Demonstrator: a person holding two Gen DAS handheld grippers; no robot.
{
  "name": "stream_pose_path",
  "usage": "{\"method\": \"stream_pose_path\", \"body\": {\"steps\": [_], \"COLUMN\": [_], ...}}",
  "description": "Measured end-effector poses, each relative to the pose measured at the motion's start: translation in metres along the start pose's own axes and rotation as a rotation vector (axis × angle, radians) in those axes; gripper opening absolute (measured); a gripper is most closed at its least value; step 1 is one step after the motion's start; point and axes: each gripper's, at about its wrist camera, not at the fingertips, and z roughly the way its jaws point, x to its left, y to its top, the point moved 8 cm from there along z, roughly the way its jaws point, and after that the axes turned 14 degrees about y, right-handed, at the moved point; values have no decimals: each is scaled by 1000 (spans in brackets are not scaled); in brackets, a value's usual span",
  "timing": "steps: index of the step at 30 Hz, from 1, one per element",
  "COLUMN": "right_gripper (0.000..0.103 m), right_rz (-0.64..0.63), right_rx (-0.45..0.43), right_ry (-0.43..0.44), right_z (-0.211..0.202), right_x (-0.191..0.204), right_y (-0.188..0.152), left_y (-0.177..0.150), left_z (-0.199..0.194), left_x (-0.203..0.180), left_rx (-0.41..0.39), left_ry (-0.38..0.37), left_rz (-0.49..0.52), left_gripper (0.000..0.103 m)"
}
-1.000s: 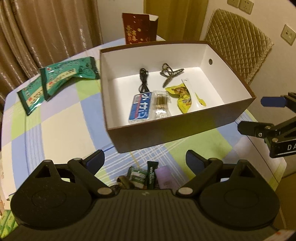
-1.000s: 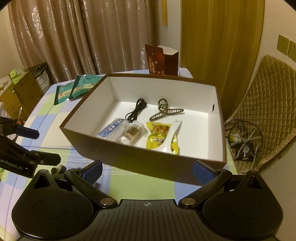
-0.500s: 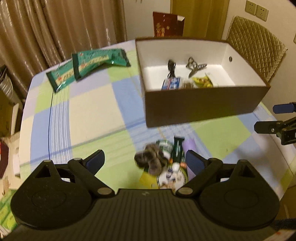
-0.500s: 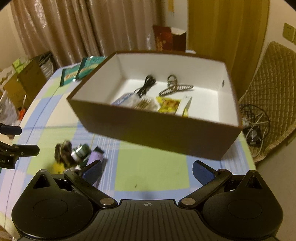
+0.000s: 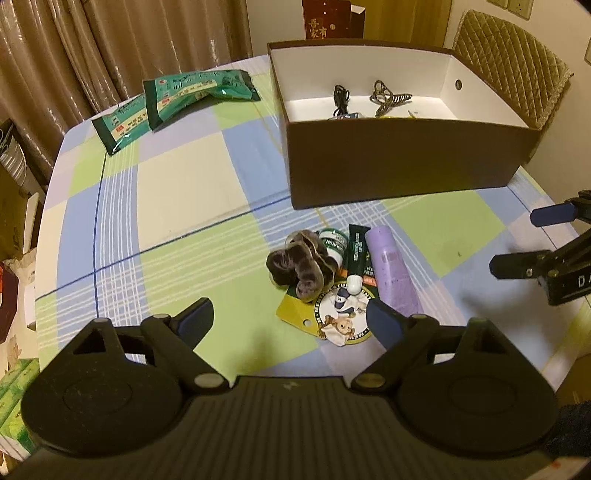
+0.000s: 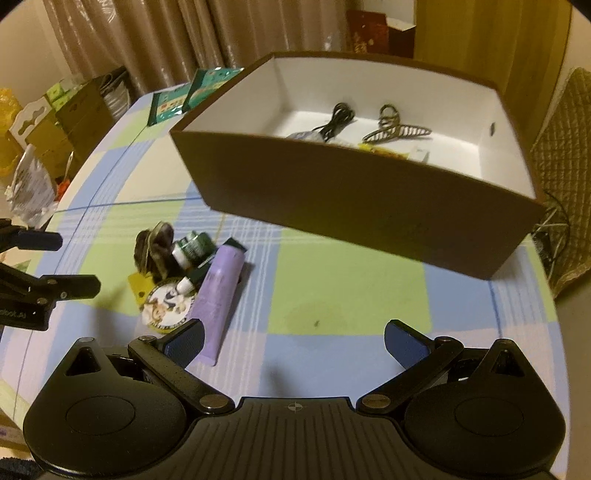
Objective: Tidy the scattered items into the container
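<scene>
A brown box [image 5: 402, 173] [image 6: 354, 195] with a white inside holds a black cable [image 5: 340, 100], a hair claw [image 5: 388, 96] and other small items. In front of it lies a pile: a furry brown scrunchie [image 5: 297, 267], a green-labelled bottle [image 5: 332, 245], a dark tube [image 5: 357, 254], a lilac tube [image 5: 391, 269] [image 6: 219, 295] and a round cartoon badge [image 5: 341, 314]. My left gripper [image 5: 291, 319] hovers just short of the pile, its jaws closing a little with nothing between them. My right gripper [image 6: 293, 341] is open beside the lilac tube, empty.
Two green snack packets [image 5: 177, 99] lie at the table's far left on the checked cloth [image 5: 177, 192]. A red carton [image 5: 325, 20] stands behind the box. A quilted chair [image 5: 513, 62] is at the right. Cardboard boxes and bags [image 6: 55, 125] crowd the floor at the left.
Both grippers have pulled back from over the box and sunk toward the table. The pile in front of the box has come into full view, nearer both grippers.
</scene>
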Motion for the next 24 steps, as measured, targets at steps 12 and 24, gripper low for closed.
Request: {"method": "stream_pose_path", "body": {"steps": [12, 24], "right_gripper": [101, 82], "right_rz": [16, 34], "right_rx": [45, 13], "right_ry": [31, 23], "right_z": [34, 54], "right_x": [12, 15], "right_y": [-12, 0], "left_y": [-8, -9], "left_z": [16, 37], "left_x": [-1, 4], "left_rx": [30, 65], "left_ry": [-3, -22], "left_rz": [15, 21], "left_gripper": [87, 86]}}
